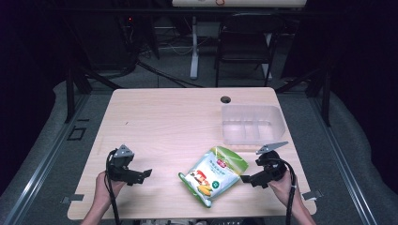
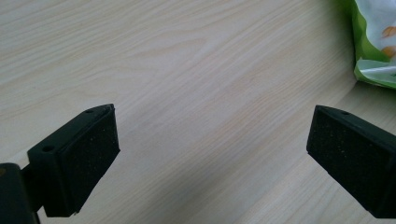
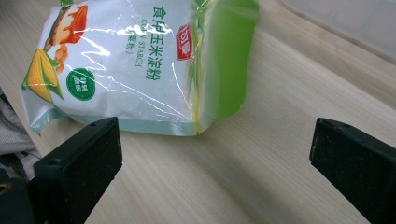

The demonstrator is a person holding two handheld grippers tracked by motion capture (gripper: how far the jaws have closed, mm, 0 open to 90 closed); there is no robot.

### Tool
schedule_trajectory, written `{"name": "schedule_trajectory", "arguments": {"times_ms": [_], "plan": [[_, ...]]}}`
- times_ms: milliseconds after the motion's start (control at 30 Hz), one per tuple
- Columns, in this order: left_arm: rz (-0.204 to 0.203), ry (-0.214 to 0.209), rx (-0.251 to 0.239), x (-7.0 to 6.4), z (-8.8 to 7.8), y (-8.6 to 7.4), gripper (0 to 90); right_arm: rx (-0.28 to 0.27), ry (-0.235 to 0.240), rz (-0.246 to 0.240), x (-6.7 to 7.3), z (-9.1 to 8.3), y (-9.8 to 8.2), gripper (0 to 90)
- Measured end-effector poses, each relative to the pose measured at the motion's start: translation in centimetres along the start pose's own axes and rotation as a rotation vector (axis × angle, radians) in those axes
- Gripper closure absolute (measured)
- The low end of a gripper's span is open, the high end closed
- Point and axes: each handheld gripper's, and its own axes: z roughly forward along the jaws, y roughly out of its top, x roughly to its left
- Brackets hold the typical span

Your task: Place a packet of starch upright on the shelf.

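A white and green bag of corn starch (image 1: pixel 213 174) lies flat on the wooden table (image 1: pixel 169 122) near its front edge. My right gripper (image 1: pixel 245 178) rests just right of the bag, open, pointing at it; in the right gripper view the bag (image 3: pixel 140 65) lies just beyond the spread jaws. My left gripper (image 1: pixel 147 174) sits at the front left, open with nothing between its fingers, a short way left of the bag. A corner of the bag (image 2: pixel 373 42) shows at the top right of the left gripper view.
A clear plastic compartment tray (image 1: pixel 252 123) stands at the right, behind the bag. A small round cable hole (image 1: pixel 225 99) is near the table's far edge. A dark chair (image 1: pixel 246 40) and a desk leg stand beyond the table.
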Motion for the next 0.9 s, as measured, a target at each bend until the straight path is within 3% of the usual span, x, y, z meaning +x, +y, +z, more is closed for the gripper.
{"name": "schedule_trajectory", "arguments": {"times_ms": [500,833,900], "plan": [[0.002,0.002,-0.006,-0.1,0.1,-0.1,1.8,0.028,0.014,-0.015,-0.3,1.7,2.1,3.3],[-0.007,0.001,-0.005,0.0,0.1,-0.1,1.7,0.079,0.04,-0.034,-0.7,4.0,4.0,12.8],[0.001,-0.006,0.006,0.0,0.0,-0.1,1.8,0.085,0.056,-0.011,-0.9,4.4,4.2,14.9]]}}
